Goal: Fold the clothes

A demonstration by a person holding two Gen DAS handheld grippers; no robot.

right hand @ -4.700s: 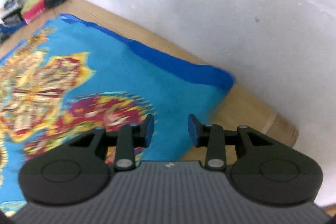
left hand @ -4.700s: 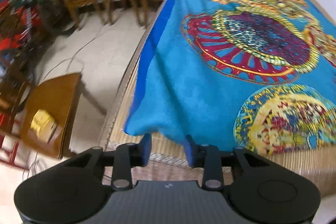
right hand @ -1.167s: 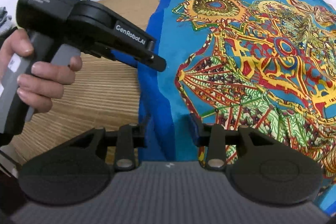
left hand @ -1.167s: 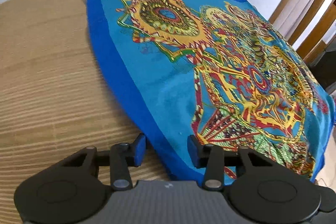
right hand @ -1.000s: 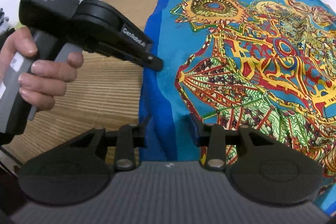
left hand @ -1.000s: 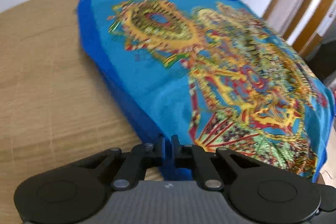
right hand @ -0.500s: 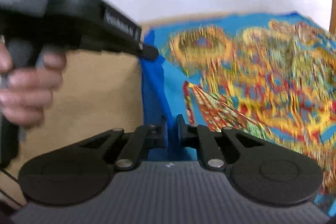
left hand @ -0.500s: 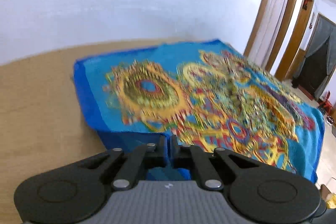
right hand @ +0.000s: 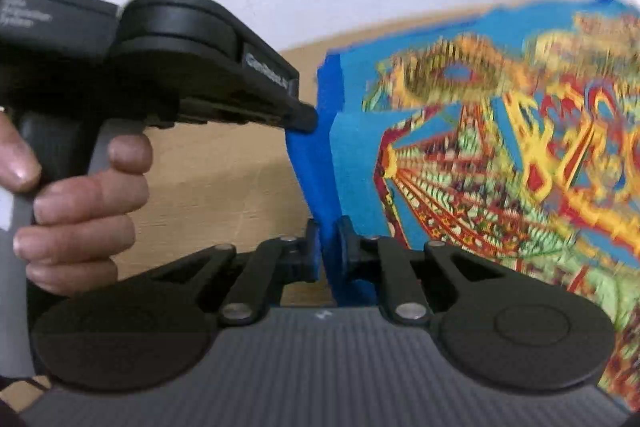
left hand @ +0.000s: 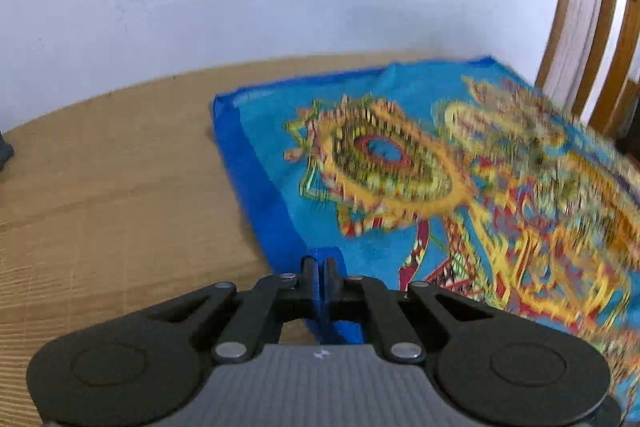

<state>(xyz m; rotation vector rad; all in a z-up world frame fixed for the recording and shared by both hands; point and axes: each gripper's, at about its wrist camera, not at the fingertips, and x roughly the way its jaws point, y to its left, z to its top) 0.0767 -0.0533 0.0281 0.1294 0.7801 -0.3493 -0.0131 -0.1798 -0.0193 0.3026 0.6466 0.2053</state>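
Both tongs, left point(left hand: 319, 269) and right point(right hand: 327, 233), pinch the cloth's point(left hand: 460, 187) blue border point(right hand: 320, 163); I should lift them level, keeping that edge taut.

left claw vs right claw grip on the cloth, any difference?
Left claw pinches the cloth's dark-blue border where it lies near the mat; right claw holds the border further along, lifted. The left claw's jaws nearly touch; the right claw's show a wider gap with fabric. Both are shut on the same edge.
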